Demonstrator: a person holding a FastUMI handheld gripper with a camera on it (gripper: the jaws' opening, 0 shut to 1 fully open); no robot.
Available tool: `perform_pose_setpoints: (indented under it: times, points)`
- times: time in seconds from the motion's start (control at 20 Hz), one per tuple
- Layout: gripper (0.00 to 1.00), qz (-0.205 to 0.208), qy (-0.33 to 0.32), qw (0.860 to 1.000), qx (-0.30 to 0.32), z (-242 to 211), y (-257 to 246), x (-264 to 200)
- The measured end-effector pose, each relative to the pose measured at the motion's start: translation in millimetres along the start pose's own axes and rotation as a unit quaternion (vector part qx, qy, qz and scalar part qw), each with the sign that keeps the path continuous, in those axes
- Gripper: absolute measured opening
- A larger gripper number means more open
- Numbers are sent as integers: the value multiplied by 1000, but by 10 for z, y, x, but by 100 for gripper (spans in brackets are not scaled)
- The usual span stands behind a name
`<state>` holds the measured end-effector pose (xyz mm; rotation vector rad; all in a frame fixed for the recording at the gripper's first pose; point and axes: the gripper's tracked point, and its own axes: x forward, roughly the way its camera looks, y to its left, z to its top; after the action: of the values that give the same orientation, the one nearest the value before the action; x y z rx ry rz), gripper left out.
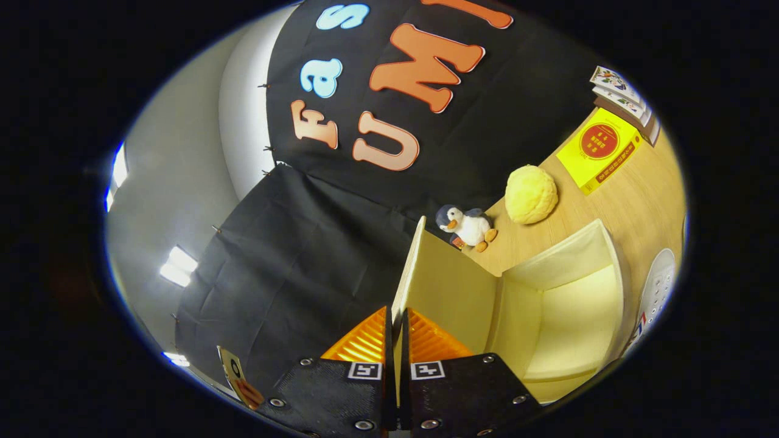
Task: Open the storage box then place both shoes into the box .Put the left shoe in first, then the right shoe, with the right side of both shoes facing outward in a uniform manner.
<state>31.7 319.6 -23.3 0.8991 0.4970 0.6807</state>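
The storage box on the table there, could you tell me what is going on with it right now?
A person's handheld claw is shut on the edge of the storage box's lid, which stands swung up. The storage box lies open and its inside is bare; no shoe is in it. Beyond it on the wooden table sit a toy penguin, a yellow ball and a yellow booklet.
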Motion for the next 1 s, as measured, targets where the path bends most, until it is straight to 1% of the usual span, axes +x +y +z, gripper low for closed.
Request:
perform_pose_setpoints:
  times: [0.1,0.15,0.2,0.35,0.4,0.5,0.75,1.0]
  points:
    - [5,1,7,1000,-7,-124,103,127]
    - [8,-13,11,1000,-21,-177,82,180]
    - [24,-21,21,999,-35,-259,77,240]
    - [83,-30,30,998,-42,-409,104,298]
    - [95,-35,25,998,-43,-394,74,299]
    - [97,-49,14,998,-48,-339,6,265]
    - [97,-95,-12,993,-75,-179,-246,62]
    - [97,-160,-41,980,-112,60,-590,-224]
